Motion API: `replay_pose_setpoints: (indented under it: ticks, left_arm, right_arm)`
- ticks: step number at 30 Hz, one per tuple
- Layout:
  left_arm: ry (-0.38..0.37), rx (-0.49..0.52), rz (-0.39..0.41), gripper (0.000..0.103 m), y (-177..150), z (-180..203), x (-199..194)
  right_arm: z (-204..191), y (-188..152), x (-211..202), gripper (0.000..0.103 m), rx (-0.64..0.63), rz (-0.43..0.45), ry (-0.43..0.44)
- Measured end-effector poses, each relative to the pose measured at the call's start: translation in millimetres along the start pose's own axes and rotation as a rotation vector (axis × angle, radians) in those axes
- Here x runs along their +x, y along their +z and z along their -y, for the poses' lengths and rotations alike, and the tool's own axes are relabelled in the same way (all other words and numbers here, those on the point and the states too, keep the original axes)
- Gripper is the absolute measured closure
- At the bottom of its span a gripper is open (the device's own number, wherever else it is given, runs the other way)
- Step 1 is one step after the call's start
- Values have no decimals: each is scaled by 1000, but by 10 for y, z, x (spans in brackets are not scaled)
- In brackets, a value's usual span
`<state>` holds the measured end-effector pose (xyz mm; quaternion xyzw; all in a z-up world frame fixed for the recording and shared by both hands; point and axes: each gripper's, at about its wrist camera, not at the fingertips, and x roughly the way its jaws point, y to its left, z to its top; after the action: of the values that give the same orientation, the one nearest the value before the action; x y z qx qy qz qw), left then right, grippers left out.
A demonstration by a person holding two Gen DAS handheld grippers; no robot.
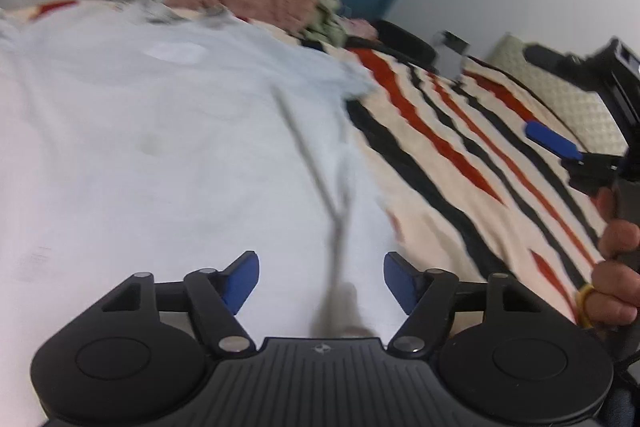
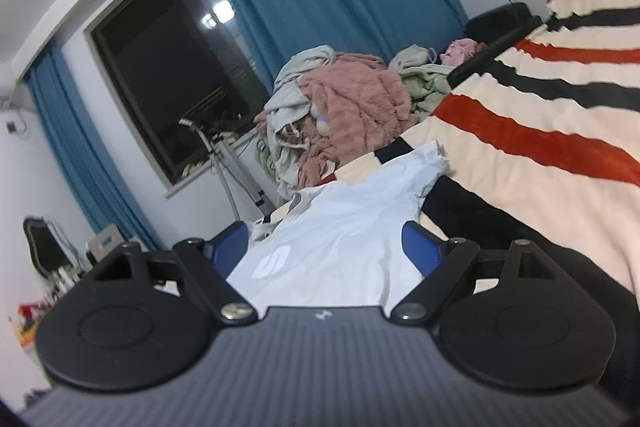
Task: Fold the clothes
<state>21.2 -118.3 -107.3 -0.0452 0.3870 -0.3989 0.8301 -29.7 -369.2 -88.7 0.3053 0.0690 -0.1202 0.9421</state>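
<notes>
Both grippers we are holding wide, gripping nothing | left gripper [image 1: 321, 281] is hovering over the white T-shirt [image 1: 160, 131] | right gripper [image 2: 327, 247] is facing it | shirt is lying spread on the striped blanket [image 1: 460, 155].

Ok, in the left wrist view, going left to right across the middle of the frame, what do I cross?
White shirt spread flat → striped blanket in cream, red and black → right gripper, of which one blue finger shows, at the far right edge. The open left gripper hovers over the shirt, below that line.
</notes>
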Motion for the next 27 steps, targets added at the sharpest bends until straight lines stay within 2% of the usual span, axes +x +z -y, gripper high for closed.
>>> replay_pose_setpoints:
  ticks: [1,3,5,6,7,9,14,18,20,23,27]
  left_arm:
    - [-22,-3,-13,38,-21,42,75]
    - [-48,7,-45,59,-66,152,227]
    - [-66,37,-81,72,-110,255,351]
    - [-58,65,-104,87,-124,308,409]
    - [-44,92,-120,93,-130,360,463]
    - [-65,89,-115,98,-134,433,497]
    - [-241,109,-75,99,-90,782,483]
    - [-320,95,-97,99,-43,1095,702]
    - [-326,104,-109,99,-25,1216,897]
    - [-329,79,-172,99,-67,1320,1211]
    - [-311,83,-228,98,-110,1353,1463]
  right_arm:
    - [33,6,-1,17,13,1,3]
    - [100,19,-2,17,39,4,10]
    - [170,33,-3,17,74,7,26]
    - [223,44,-3,17,102,7,42]
    - [274,56,-5,17,130,9,57]
    - [352,73,-51,17,164,34,61]
    - [510,142,-205,16,221,137,44]
    - [536,209,-403,16,174,236,22]
    - [545,225,-461,16,151,266,15]
    - [554,222,-488,16,117,285,10]
    - [610,202,-391,16,120,251,8]
